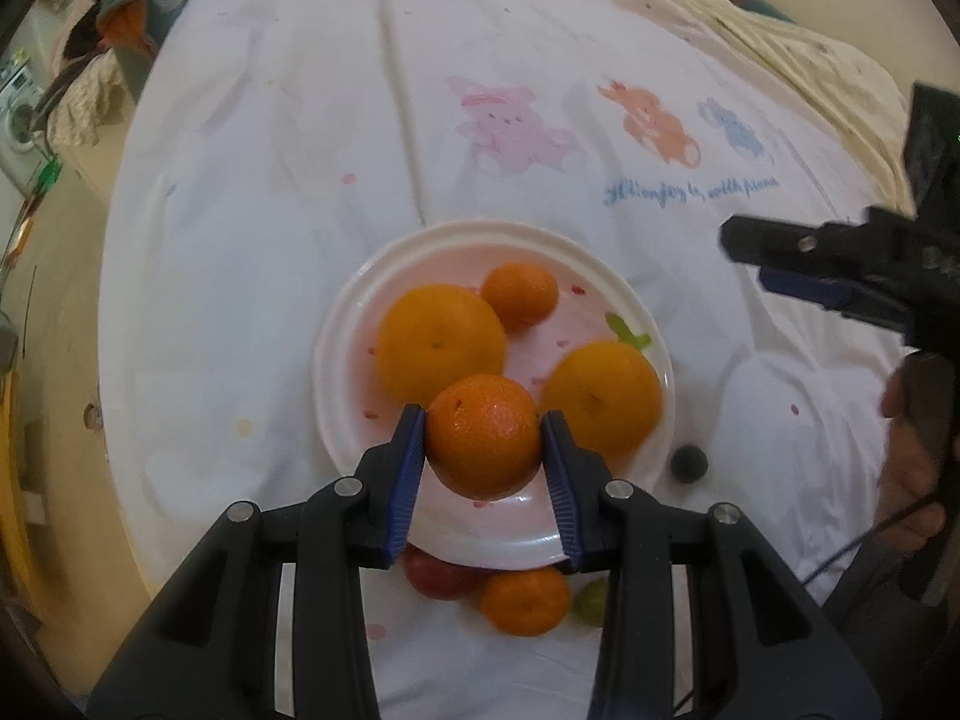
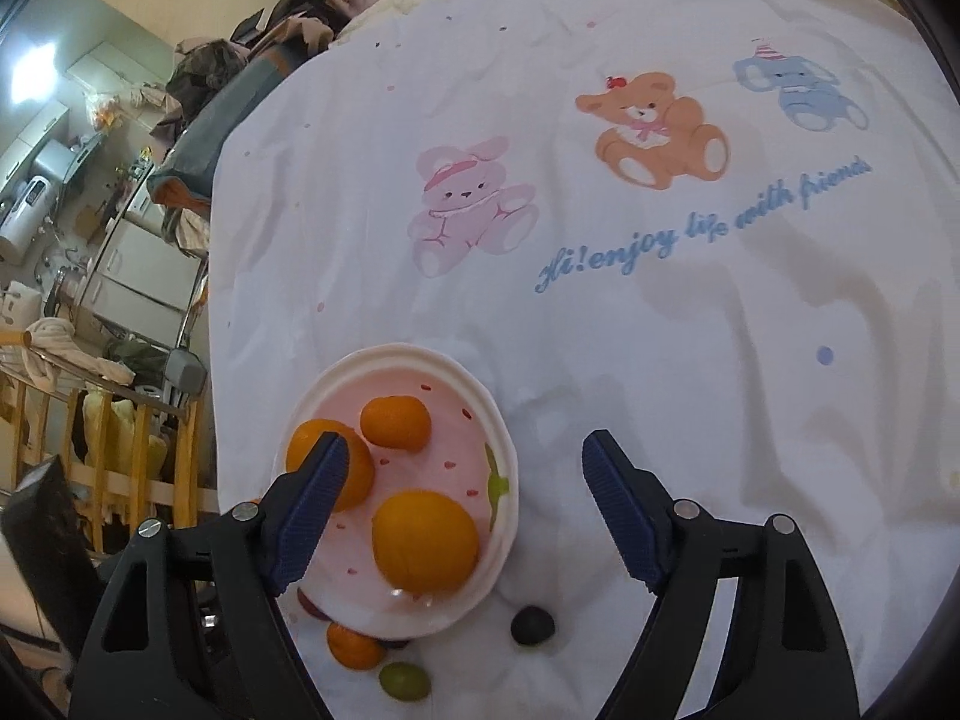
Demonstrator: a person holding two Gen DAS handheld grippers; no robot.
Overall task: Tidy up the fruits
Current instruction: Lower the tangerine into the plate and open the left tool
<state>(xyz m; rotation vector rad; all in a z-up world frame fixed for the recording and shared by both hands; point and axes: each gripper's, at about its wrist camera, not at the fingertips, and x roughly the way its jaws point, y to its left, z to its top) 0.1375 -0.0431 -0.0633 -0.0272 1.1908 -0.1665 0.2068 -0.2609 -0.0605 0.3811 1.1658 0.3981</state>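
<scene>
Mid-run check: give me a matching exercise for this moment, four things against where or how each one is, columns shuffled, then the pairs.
Things:
1. held orange
2. dark round fruit
3. green fruit
4. right gripper

Places or states:
A. on the cloth, right of the plate
B. jaws open, holding nothing
C. gripped between the jaws of the left gripper, over the plate
D. on the cloth near the plate's near edge, beside a small orange

Pairs: 1-C, 2-A, 3-D, 4-B
</scene>
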